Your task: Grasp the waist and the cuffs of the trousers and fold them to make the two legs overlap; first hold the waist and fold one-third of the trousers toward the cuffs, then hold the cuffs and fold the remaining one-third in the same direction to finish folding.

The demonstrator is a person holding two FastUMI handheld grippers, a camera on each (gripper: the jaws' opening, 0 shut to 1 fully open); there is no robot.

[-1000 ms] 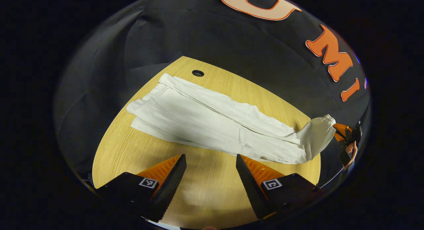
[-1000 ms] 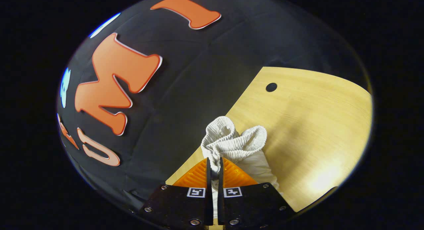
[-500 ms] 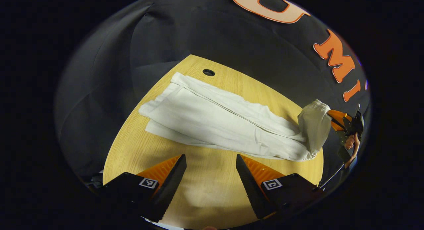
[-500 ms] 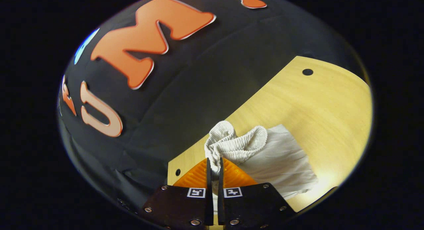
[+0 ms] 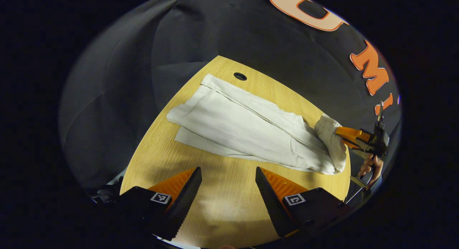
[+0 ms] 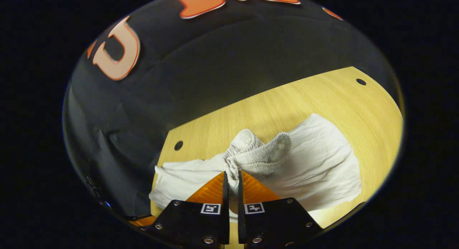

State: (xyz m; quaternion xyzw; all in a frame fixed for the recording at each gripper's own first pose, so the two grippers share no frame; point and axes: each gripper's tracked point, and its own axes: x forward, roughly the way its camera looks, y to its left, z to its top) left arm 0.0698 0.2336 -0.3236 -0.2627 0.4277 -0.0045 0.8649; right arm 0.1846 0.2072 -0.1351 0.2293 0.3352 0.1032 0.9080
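My right gripper (image 6: 231, 177) is clenched on the gathered elastic waist (image 6: 256, 154) of the white cotton trousers (image 5: 251, 128); if the thin fabric slips out, the fold collapses unevenly. My left gripper (image 5: 228, 184) is released over the wooden tabletop (image 5: 229, 206). The trousers lie diagonally across frame centre, legs overlapped, slightly wrinkled.

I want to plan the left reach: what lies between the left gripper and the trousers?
Bare wooden table, in the left gripper view, between the open left gripper and the trousers.
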